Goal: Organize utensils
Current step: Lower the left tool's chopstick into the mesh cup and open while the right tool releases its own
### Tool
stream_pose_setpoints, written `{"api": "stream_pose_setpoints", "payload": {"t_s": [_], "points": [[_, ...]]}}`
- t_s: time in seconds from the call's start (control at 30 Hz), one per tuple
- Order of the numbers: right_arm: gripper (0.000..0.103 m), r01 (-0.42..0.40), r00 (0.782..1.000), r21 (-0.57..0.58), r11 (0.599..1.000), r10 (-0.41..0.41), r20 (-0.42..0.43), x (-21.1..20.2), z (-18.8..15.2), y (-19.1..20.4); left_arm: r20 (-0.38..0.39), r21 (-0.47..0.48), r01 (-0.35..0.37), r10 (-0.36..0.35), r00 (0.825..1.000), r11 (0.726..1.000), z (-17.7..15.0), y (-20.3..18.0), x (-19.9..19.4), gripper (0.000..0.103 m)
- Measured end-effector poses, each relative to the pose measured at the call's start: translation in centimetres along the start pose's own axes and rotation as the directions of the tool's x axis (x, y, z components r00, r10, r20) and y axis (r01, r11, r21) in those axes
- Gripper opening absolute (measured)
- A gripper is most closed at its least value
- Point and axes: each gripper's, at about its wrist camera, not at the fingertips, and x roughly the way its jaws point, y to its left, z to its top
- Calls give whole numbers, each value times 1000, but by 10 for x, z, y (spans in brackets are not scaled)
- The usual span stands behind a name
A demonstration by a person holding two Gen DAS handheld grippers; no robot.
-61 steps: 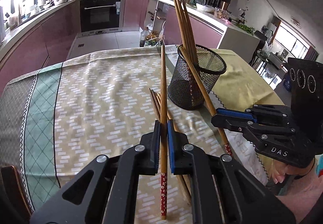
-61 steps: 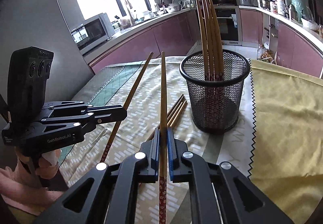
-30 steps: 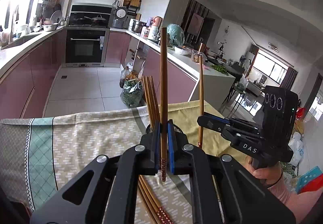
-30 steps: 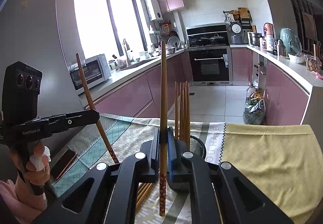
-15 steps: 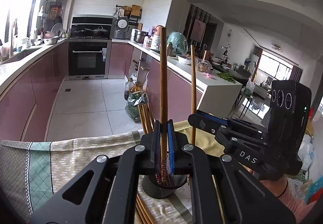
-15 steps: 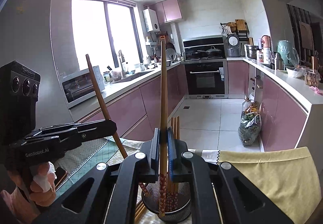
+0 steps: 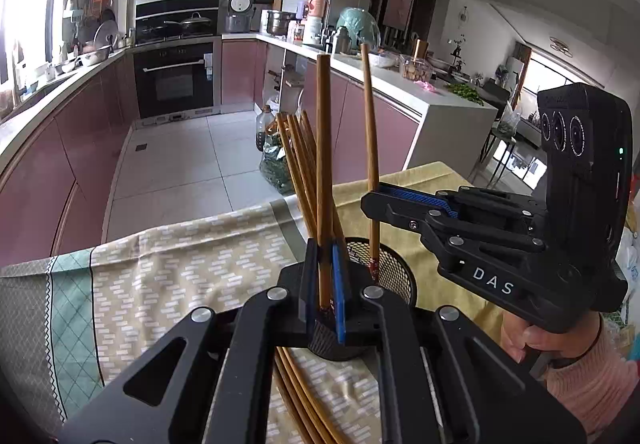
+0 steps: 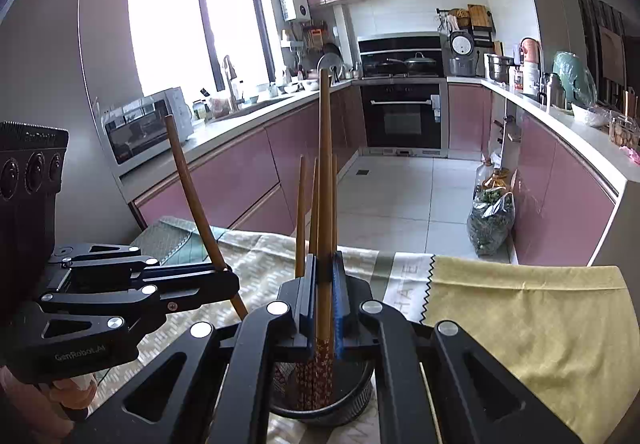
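The left hand-held gripper [image 7: 325, 280] is clenched on one chopstick [image 7: 323, 163], which stands nearly upright between the blue pads; its patterned lower end sits just above the rim of the mesh cup [image 7: 394, 276]. The right hand-held gripper [image 8: 325, 304] is likewise clenched on a second chopstick [image 8: 325, 179], held upright, its red-patterned lower end reaching down inside the cup [image 8: 356, 396]. In the left wrist view the right gripper [image 7: 376, 199] comes in from the right side, gripping its stick [image 7: 370, 131] over the cup, a hand [image 7: 532, 340] in a pink sleeve [image 7: 592, 384] around its handle; in the right wrist view the left gripper [image 8: 228, 276] comes in from the left side, its stick [image 8: 192, 195] leaning away to the upper left. Several more chopsticks [image 7: 298, 163] already stand in the cup, fanned toward the far side; three of their tops [image 8: 302, 211] show just behind the right gripper's stick. Others [image 7: 296, 396] lie loose on the patterned cloth [image 7: 160, 276] near the cup's base, partly hidden under the left gripper. The cup stands on the cloth-covered worktop, near where the patterned cloth meets a yellow cloth [image 8: 540, 324].
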Motion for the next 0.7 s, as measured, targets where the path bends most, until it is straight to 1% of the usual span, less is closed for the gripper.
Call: {"api": "stream_pose_setpoints", "payload": {"t_s": [0.07, 0.13, 0.2, 0.33, 0.47, 0.6, 0.67, 0.7], "points": [[6, 4, 999, -3, 1000, -4, -41, 3, -5, 1, -30, -1, 10, -10, 1000, 1000, -3, 5, 9, 8], [6, 11, 997, -9, 1000, -12, -82, 8, -8, 3, -40, -8, 12, -12, 999, 1000, -5, 11, 15, 8], [6, 12, 993, -9, 1000, -13, -116, 13, -11, 3, -50, -17, 28, -29, 998, 999, -4, 15, 19, 8], [9, 19, 989, 7, 1000, -17, -149, 19, -15, 2, -71, -35, 23, -26, 997, 999, -5, 23, 29, 8], [10, 17, 990, 28, 999, -13, -142, 19, -16, 0, -83, -50, 8, -12, 996, 999, -11, 22, 36, 8], [21, 12, 993, 34, 999, -8, -121, 12, -17, 0, -85, -71, 11, -17, 996, 997, -15, 27, 36, 8], [22, 8, 994, 35, 999, -4, -113, 8, -17, 0, -80, -80, 10, -17, 997, 997, -19, 29, 33, 10], [25, 7, 994, 35, 999, -3, -109, 6, -18, 0, -75, -84, 9, -15, 997, 996, -21, 30, 31, 11]]}}
